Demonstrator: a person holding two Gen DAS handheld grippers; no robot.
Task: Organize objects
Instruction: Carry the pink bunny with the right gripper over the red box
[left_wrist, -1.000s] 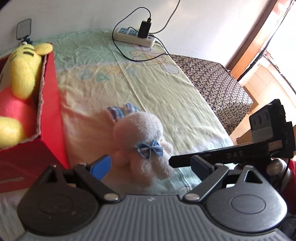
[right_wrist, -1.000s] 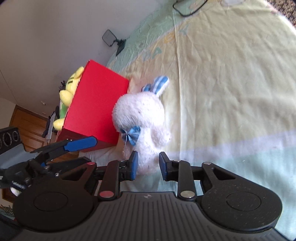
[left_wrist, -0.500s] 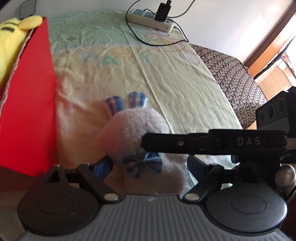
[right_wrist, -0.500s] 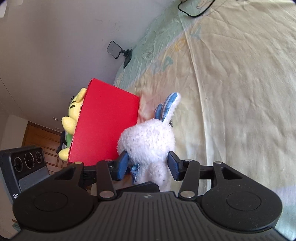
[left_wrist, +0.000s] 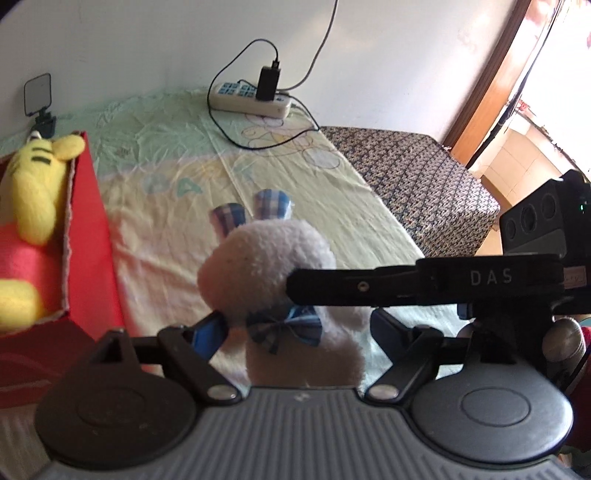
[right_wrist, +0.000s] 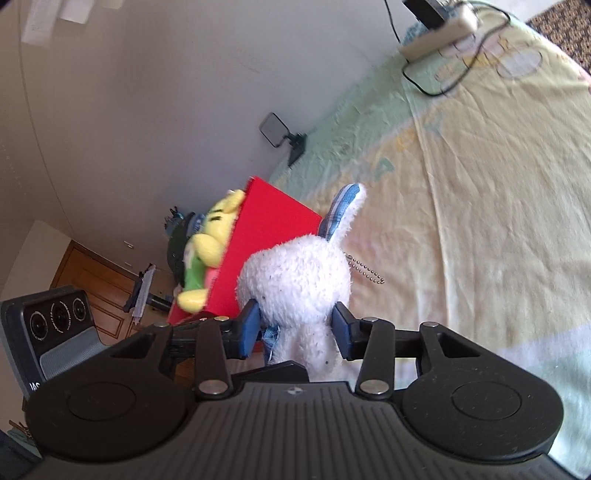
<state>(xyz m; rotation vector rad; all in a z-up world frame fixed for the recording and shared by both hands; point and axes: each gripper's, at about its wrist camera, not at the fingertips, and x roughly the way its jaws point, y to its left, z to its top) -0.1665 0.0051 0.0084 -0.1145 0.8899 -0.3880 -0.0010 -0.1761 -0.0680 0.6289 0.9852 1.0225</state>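
A white plush rabbit with plaid ears and a blue bow is held upright between both grippers, above the yellow-green sheet. My left gripper is closing on its body at bow height; the blue left pad touches the fur and the right finger meets its edge. My right gripper is closing from the side, both pads pressed into the rabbit under its head. One of its fingers crosses the left wrist view. A red box with a yellow plush stands just left.
A power strip with a charger and cables lies at the head of the bed. A small black panel on a clip stands by the wall. Bare patterned mattress shows on the right, with a doorway beyond it.
The rabbit sat on the sheet with both grippers short of it. Both have since moved around it, their jaws have narrowed onto it, and both views have risen with it.
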